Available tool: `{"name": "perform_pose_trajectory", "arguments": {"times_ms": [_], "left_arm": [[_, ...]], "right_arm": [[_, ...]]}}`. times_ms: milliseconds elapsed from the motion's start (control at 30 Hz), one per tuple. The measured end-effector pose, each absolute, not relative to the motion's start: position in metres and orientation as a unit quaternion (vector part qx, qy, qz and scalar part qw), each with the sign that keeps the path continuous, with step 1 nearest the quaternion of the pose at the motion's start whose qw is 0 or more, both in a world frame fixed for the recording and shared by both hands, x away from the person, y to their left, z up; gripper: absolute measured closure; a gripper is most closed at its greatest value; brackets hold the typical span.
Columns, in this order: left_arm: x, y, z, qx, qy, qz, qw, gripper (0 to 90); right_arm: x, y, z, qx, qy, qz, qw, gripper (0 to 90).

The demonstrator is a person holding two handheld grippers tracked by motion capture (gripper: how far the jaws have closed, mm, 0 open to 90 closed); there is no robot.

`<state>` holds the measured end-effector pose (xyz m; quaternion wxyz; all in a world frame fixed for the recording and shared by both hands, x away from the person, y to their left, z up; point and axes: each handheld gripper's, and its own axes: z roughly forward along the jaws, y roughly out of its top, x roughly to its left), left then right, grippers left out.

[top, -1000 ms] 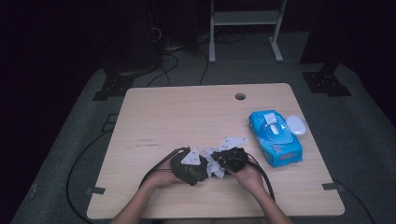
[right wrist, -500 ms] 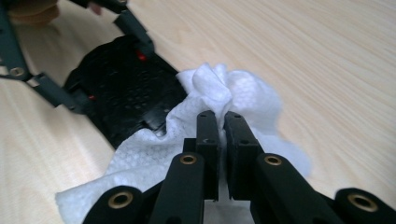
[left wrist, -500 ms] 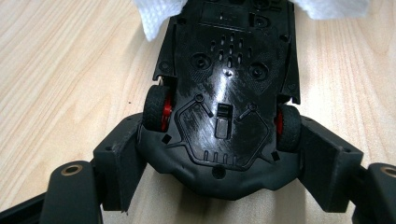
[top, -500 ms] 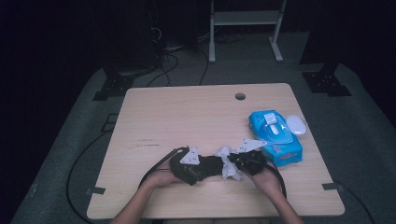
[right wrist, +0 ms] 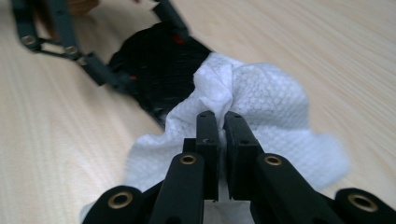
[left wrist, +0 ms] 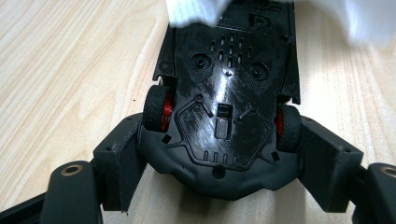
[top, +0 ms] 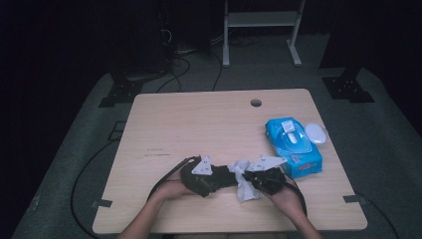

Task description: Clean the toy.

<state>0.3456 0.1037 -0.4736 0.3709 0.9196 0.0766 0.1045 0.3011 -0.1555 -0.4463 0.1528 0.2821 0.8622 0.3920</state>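
Two grippers work near the desk's [top: 164,119] front edge. At left, the left gripper [left wrist: 219,154] clamps a black toy car [left wrist: 229,93] upside down by its red-hubbed wheels. Beside it, the right gripper [right wrist: 222,123] is pinched tight on a white wipe [right wrist: 261,102] draped over the car. A blue wipe pack [top: 292,147] lies by the right edge; its print is unreadable.
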Motion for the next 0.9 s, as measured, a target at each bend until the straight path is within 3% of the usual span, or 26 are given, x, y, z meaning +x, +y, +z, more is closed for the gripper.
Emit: {"name": "perform_pose_trajectory", "arguments": {"times_ms": [300, 500, 900], "left_arm": [[0.346, 0.105, -0.473, 0.920, 0.075, 0.107, 0.369, 24.2], [0.346, 0.105, -0.474, 0.920, 0.077, 0.106, 0.370, 24.2], [0.346, 0.104, -0.473, 0.921, 0.073, 0.107, 0.369, 24.2]], "right_arm": [[0.298, -0.175, -0.449, 0.307, 0.855, 0.391, 0.147, 84.7], [0.294, -0.166, -0.449, 0.293, 0.857, 0.403, 0.132, 84.6], [0.299, -0.175, -0.446, 0.303, 0.854, 0.397, 0.143, 84.6]]}}
